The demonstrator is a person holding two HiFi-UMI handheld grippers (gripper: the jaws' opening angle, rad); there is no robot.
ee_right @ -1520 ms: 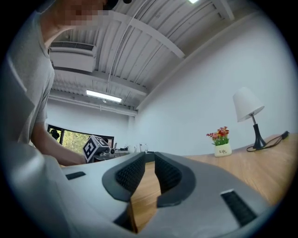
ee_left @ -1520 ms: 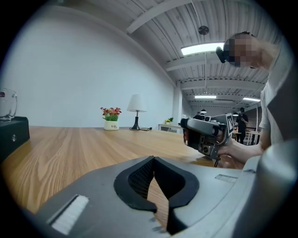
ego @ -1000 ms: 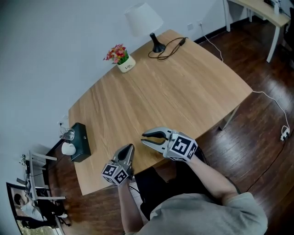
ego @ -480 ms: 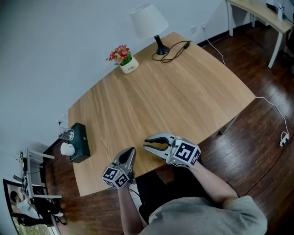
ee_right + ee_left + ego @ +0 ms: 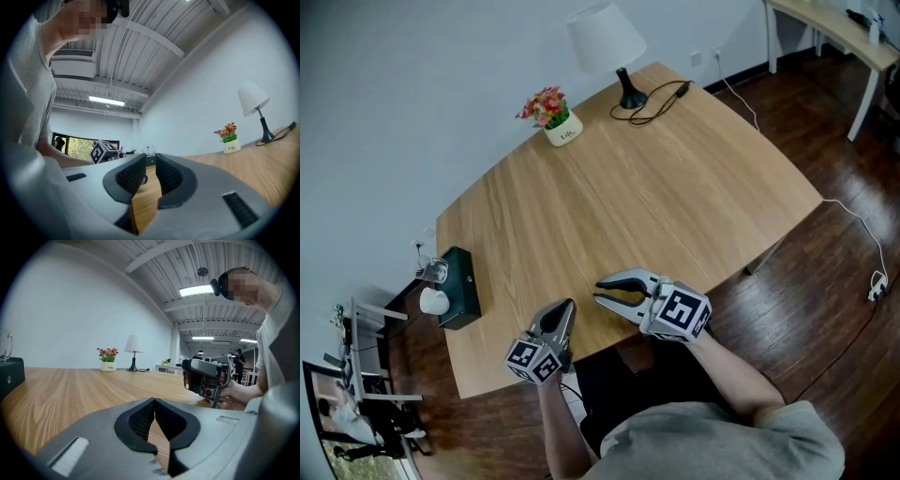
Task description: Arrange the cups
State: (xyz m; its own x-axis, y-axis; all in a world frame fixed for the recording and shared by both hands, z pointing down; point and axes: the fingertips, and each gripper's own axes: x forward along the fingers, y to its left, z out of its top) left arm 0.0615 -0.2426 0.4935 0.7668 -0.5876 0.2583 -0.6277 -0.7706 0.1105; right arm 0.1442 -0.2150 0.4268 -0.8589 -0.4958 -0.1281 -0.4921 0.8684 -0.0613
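A clear glass cup and a white cup sit by a dark box at the table's far left end; what the white cup rests on I cannot tell. In the left gripper view the glass cup stands on top of the box. My left gripper hovers low at the near table edge, its pads meeting at the tips, holding nothing. Just to its right, my right gripper points left with a narrow gap between its fingers and nothing inside. Both are far from the cups.
The wooden table carries a white lamp with a black cord and a small flower pot along its far edge. Dark wood flooring, a cable and another table leg lie to the right.
The head view has shifted slightly. Neither gripper has moved, and the cups stay where they were.
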